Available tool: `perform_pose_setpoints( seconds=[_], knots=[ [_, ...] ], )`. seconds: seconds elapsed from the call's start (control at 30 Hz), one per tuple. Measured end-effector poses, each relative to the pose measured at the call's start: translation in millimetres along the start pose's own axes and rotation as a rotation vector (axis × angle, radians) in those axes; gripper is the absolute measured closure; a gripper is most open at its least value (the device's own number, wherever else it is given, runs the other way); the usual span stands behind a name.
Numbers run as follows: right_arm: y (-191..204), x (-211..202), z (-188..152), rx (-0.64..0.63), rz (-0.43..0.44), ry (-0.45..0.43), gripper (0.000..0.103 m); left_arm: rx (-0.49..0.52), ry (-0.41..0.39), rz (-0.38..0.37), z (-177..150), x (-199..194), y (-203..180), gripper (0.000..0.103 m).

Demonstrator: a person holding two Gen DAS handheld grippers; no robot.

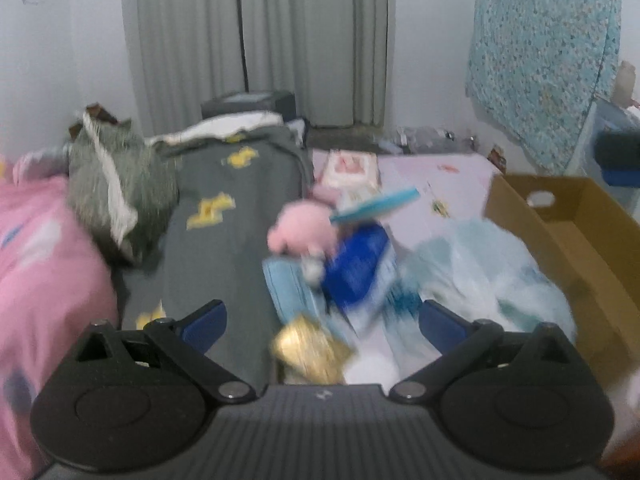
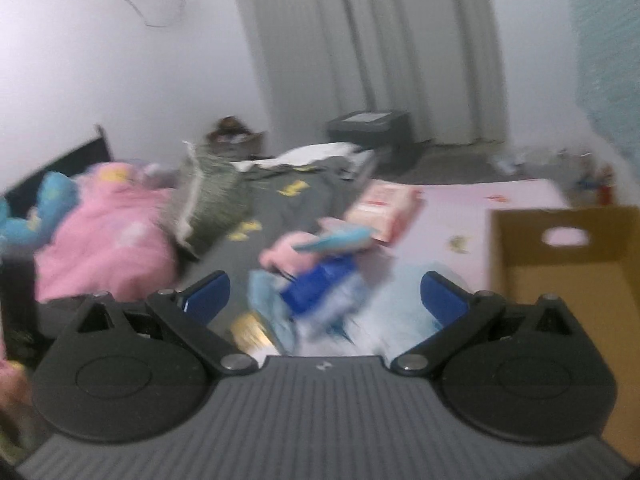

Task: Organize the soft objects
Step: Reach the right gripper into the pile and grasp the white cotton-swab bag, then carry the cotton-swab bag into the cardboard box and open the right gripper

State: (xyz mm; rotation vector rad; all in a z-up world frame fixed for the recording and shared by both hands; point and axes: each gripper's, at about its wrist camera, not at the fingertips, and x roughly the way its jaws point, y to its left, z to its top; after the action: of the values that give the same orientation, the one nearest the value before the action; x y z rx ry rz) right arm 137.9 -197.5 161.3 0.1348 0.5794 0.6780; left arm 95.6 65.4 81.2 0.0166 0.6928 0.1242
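Observation:
Both views are blurred. A pile lies on the bed: a pink plush toy (image 1: pixel 304 228) (image 2: pixel 288 252), a blue packet (image 1: pixel 356 268) (image 2: pixel 316 284), a light blue cloth (image 1: pixel 288 284), a gold packet (image 1: pixel 308 348) and a pale plastic bag (image 1: pixel 492 276) (image 2: pixel 400 308). My left gripper (image 1: pixel 322 320) is open and empty, just short of the pile. My right gripper (image 2: pixel 324 300) is open and empty, above the same pile. An open cardboard box (image 1: pixel 576 240) (image 2: pixel 568 276) stands to the right.
A grey blanket with yellow marks (image 1: pixel 228 220) (image 2: pixel 296 196), a grey-green pillow (image 1: pixel 116 184) (image 2: pixel 212 204) and a pink quilt (image 1: pixel 44 264) (image 2: pixel 112 232) lie to the left. A pink wipes pack (image 1: pixel 352 168) (image 2: pixel 384 204) lies behind the pile. Curtains (image 1: pixel 260 40) hang at the back.

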Motion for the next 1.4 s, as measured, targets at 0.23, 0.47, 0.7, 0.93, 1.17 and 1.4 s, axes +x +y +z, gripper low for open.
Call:
perform_pose_setpoints(
  seconds=[0.23, 0.47, 0.7, 0.93, 1.17, 1.4],
  knots=[
    [-60.1, 134.8, 78.4, 0.153, 0.098, 0.166, 0.002, -0.076, 0.041, -0.077, 64.6, 78.2, 20.5, 0.018],
    [-121.3, 279.5, 73.7, 0.416, 0.134, 0.372, 0.028, -0.347, 0.211, -0.237, 101.6, 174.8, 49.1, 0.031],
    [-158.2, 331.4, 47.1, 0.596, 0.177, 0.424, 0.041, -0.467, 0.390, -0.343, 108.1, 245.7, 49.0, 0.034],
    [-170.0, 357.9, 16.8, 0.734, 0.260, 0.506, 0.065, -0.460, 0.444, -0.338, 112.4, 260.2, 29.1, 0.052],
    [-166.2, 341.1, 28.1, 0.729, 0.310, 0.465, 0.073, -0.408, 0.394, -0.354, 125.5, 224.8, 11.5, 0.056],
    [-181.6, 243.3, 63.9, 0.694, 0.392, 0.341, 0.073, -0.289, 0.315, -0.472, 159.2, 152.9, -49.0, 0.052]
  ],
)
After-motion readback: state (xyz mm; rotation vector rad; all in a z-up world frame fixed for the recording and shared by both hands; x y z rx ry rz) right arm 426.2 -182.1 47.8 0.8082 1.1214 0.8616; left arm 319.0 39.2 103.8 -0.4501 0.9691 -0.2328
